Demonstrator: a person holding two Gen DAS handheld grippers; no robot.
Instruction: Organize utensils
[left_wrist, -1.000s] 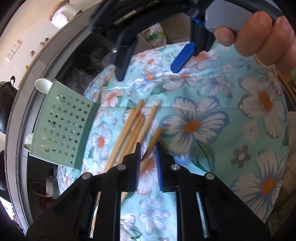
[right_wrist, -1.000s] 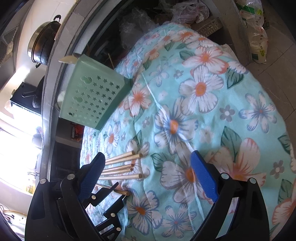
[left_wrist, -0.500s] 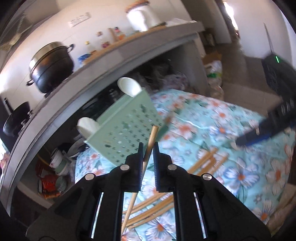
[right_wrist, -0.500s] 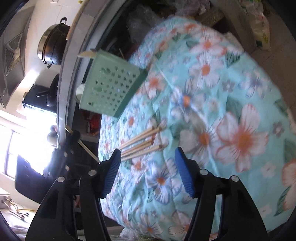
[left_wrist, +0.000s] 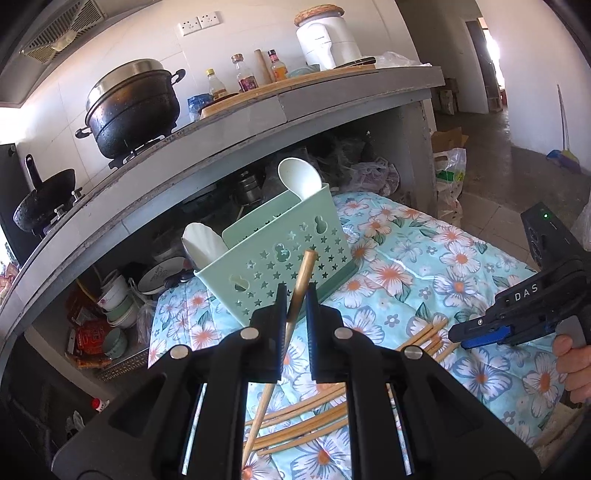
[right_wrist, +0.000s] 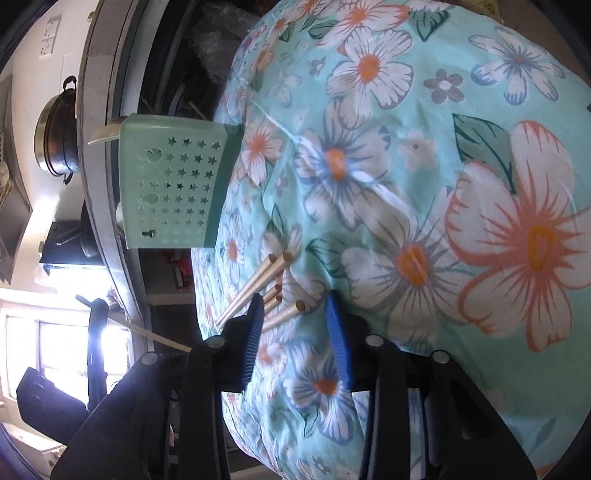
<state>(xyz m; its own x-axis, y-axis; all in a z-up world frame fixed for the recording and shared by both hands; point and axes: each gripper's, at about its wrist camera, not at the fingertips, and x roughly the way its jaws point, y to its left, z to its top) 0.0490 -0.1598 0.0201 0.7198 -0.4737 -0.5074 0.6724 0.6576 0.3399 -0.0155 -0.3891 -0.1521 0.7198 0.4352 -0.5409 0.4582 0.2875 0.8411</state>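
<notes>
- Left gripper (left_wrist: 295, 314) is being seen pinching a single wooden chopstick (left_wrist: 301, 284) between its black pads; the stick is being held tilted, its blunt end pointing toward 1 o'clock and its lower length running down toward 7 o'clock between the finger arms.
- Behind the held stick's tip, at 12 o'clock from the pads, a mint-green perforated utensil holder (left_wrist: 280, 254) is being observed standing on the floral cloth (left_wrist: 424, 266); whether stick and holder are touching cannot be told.
- Two white spoons (left_wrist: 300, 177) are being noted standing in the holder, one at each end.
- Right gripper (right_wrist: 295, 317) is being seen with its blue pads closing over the ends of the loose chopsticks (right_wrist: 273, 280); one stick end is lying between the pads, and no pad is being pressed on it.
- In the right wrist view, the loose chopsticks are being recorded lying on the cloth in a rough bundle, at 5 o'clock from the holder and apart from it.
- In the left wrist view, the right gripper is being seen at 3 o'clock, carried by a hand (left_wrist: 572, 365).
- At 10 o'clock in that view, a black pot (left_wrist: 133, 107) is being seen resting on the grey counter (left_wrist: 258, 122).
</notes>
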